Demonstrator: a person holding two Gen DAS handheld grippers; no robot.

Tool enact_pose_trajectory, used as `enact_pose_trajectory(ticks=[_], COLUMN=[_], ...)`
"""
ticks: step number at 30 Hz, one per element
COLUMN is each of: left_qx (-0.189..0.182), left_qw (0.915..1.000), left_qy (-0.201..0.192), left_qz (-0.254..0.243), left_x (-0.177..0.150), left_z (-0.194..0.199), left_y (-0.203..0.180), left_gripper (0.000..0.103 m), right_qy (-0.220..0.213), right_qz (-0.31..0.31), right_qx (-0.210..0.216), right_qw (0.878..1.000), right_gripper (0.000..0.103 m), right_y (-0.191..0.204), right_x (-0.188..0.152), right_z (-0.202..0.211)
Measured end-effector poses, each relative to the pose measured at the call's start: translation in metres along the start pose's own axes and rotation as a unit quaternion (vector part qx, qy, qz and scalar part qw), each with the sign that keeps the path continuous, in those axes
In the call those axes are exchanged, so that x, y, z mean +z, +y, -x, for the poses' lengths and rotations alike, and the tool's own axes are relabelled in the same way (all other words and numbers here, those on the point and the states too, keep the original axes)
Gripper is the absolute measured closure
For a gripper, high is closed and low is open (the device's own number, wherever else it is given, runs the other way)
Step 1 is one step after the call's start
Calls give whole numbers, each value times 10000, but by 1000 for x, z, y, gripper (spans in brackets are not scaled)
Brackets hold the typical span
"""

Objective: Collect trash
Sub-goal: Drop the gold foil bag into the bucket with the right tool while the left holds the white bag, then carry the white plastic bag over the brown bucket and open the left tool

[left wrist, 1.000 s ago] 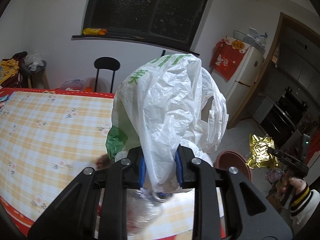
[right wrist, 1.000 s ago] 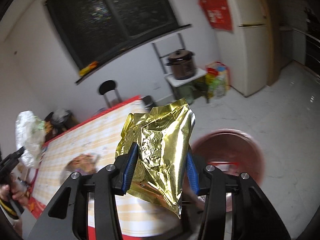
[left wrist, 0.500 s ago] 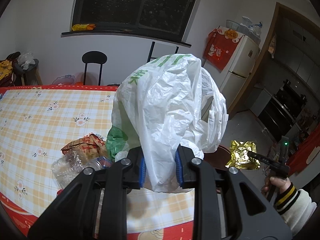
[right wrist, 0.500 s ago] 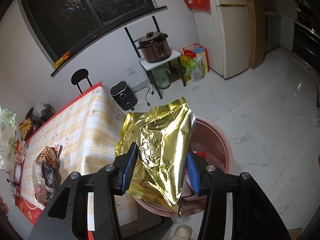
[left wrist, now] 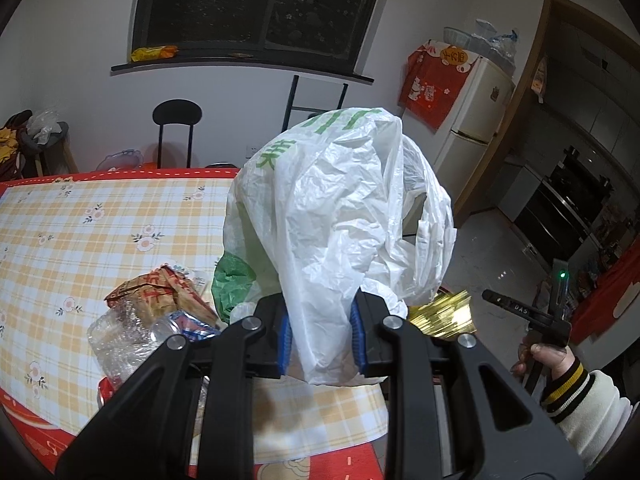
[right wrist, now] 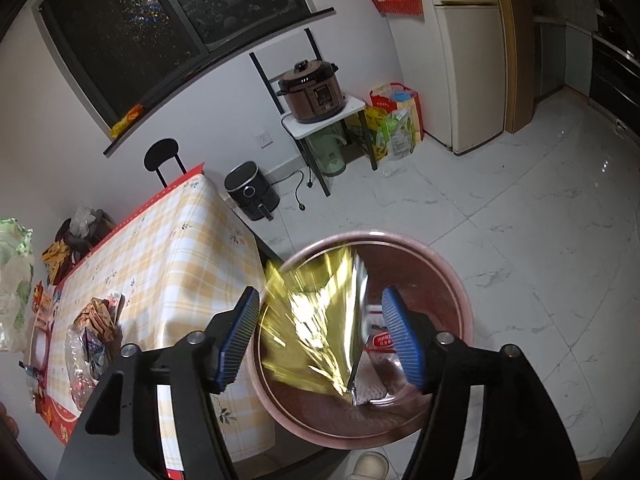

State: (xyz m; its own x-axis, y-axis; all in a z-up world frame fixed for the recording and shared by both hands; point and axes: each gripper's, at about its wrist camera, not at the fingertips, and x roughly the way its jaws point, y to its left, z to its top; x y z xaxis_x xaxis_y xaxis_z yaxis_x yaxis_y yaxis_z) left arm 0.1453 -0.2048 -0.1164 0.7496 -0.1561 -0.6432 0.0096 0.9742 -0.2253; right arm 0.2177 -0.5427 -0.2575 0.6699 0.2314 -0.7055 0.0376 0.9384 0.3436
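My left gripper point(left wrist: 320, 320) is shut on the neck of a crumpled white plastic bag point(left wrist: 340, 208) with green print, held above the checked table point(left wrist: 80, 220). In the right wrist view my right gripper point(right wrist: 320, 300) hangs over a reddish round bin point(right wrist: 452, 280) on the floor. Its jaws are opening, and the pads stand clear of the gold foil bag point(right wrist: 308, 320), which is blurred as it drops between them into the bin. The falling gold foil bag point(left wrist: 444, 314) also shows in the left wrist view. A pile of wrappers and clear plastic point(left wrist: 160, 300) lies on the table near its front corner.
A black air fryer point(right wrist: 252, 192), a rack with a pressure cooker point(right wrist: 312, 92) and a fridge point(right wrist: 468, 60) stand along the wall. A black chair point(left wrist: 176, 120) stands behind the table. A hand in a striped cuff point(left wrist: 560, 384) is at the right. White packaging lies inside the bin.
My right gripper came down over the bin, its jaws spread and the gold foil bag slipped out. My left gripper moved along the table with the white bag still clamped.
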Motion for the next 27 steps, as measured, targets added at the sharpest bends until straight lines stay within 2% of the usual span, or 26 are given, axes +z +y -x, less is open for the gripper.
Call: enact_pose_trajectory(ticks=[2, 6, 9, 16, 27], left_qx=[-76, -263, -459, -968, -1521], left_qw=[10000, 9994, 9985, 9932, 9772], left_qy=[11, 29, 73, 360, 1174], left_qz=[-54, -211, -306, -537, -901], left_x=[1, 4, 5, 3, -21], left_z=[-4, -13, -24, -61, -149], left_y=[-5, -20, -34, -74, -142], left_gripper=[77, 77, 77, 76, 76], right_qy=[-103, -407, -668, -1062, -1223], right_qz=[-26, -72, -44, -26, -382], right_qx=[-12, -119, -222, -476, -992], right_qw=[9999, 9991, 9975, 9932, 9868], right_gripper=[35, 15, 6, 5, 5], right_y=[-2, -9, -12, -28, -79], right_x=[3, 10, 16, 16, -7], right_z=[11, 38, 65, 118, 170])
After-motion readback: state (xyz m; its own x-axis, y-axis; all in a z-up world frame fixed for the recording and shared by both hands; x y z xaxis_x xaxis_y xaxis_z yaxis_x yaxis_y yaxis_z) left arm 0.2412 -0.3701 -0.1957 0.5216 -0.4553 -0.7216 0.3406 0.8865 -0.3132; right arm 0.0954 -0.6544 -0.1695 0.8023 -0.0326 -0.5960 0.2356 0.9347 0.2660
